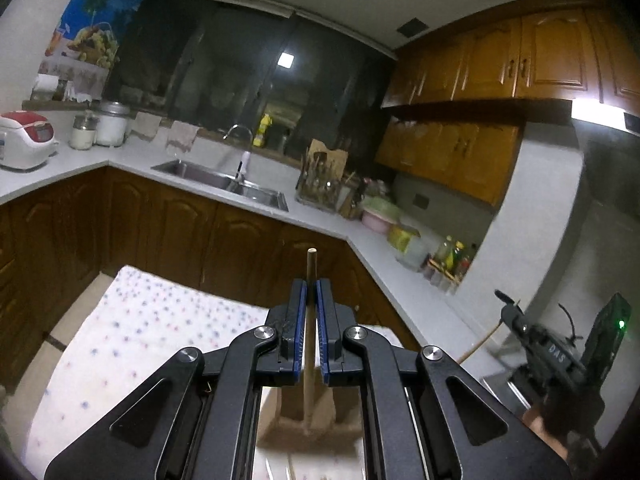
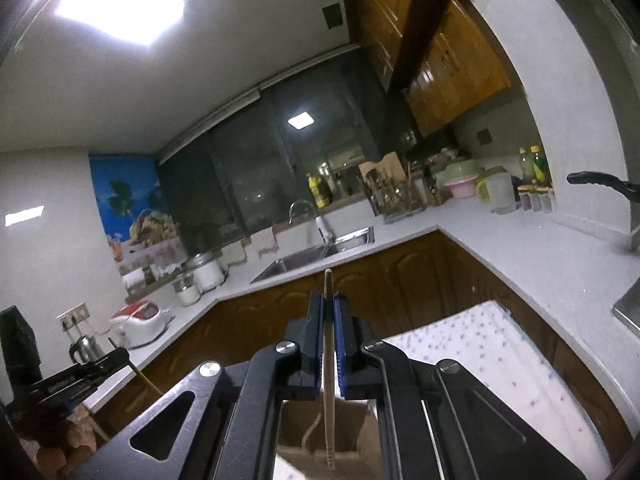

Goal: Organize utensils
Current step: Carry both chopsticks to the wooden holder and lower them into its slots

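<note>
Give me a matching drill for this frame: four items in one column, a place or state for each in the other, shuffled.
Items:
1. left claw
2. rice cooker
3. sink
4. spotted cloth

Places or states:
A. set into the counter under the window
B. shut on a wooden stick
C. far left on the counter
D. spread below both claws

Pairs: 1-B, 2-C, 3-A, 4-D

My right gripper [image 2: 329, 312] with its black arms and blue pads is clamped tight on a thin pale wooden stick [image 2: 328, 344]. The stick pokes up past the pads and hangs down over a brown cardboard box [image 2: 320, 436]. Beside the box lies a white cloth with little dots [image 2: 492, 352]. Far off I see a shiny metal sink [image 2: 312, 256] in the grey counter [image 2: 520, 252]. My other black gripper [image 2: 80, 376] shows at the left edge.
</note>
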Demonstrator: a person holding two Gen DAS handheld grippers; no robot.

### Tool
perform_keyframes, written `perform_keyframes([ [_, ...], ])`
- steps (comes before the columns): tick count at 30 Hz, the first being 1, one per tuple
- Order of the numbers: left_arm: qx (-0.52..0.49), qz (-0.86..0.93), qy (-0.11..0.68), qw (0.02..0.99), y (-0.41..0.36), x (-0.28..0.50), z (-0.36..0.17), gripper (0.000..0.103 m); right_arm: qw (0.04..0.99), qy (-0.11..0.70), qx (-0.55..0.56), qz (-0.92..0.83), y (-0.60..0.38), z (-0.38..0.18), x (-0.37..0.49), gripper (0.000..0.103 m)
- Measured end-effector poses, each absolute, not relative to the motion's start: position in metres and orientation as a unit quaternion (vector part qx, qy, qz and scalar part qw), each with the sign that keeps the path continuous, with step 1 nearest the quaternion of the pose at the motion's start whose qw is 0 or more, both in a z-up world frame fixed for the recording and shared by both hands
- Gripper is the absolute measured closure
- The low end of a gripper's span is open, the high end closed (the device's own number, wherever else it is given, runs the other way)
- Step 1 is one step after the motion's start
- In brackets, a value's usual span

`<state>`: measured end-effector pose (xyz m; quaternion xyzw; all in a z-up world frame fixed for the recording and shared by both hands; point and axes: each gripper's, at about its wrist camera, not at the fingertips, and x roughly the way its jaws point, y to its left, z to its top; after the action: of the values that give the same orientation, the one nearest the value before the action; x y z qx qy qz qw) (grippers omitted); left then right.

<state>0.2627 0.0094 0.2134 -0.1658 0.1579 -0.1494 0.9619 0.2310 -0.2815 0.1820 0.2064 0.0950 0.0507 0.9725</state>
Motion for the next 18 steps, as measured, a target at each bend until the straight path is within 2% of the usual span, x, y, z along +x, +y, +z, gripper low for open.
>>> perform_keyframes([
  [10,-0.163,-0.126,0.186,0.961,-0.018,0.322,0.159,0.098,0.977,0.106,0.183,0.032,-0.268,0.144,0.282,0.098],
  [18,-0.148,-0.121,0.212,0.959,-0.029,0.332,0.115,0.098,0.977,0.132,0.163,0.026,-0.259,0.105,0.298,0.098],
])
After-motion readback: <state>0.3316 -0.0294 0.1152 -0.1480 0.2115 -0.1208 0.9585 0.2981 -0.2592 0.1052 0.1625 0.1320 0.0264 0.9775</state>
